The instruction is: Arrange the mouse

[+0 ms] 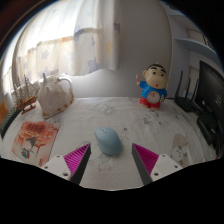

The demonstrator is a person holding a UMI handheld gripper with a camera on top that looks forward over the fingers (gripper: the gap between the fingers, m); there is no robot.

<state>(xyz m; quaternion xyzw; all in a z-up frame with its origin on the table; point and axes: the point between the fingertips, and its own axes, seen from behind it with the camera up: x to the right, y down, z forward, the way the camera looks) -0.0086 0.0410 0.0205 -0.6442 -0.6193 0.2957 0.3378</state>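
Gripper view: wide-angle look forward over a pale bench (150, 132), low above its surface.
Claw (112, 160): fingers spread well apart, nothing pressed between them; both magenta pads (77, 157) show at either side.
Mouse (108, 141): light blue, rounded, resting on the bench on its own. It sits just ahead of the fingertips, roughly centred in the gap between them, with clear space to each pad. No contact with either finger.
Figurine (152, 86): cartoon boy with black hair, red top and blue lower half, standing upright on the bench well beyond the mouse and off to the right.
White pot (54, 95): pale rounded vessel with a handle, beyond the left finger, far side of the bench.
Printed sheet (35, 138): paper or booklet with orange-red picture, lying flat to the left of the mouse, near the left finger.
Dark object (211, 92): black, at the bench's right side; cannot tell what it is.
Backdrop: light curtains (60, 45) behind the bench, bright daylight through them.
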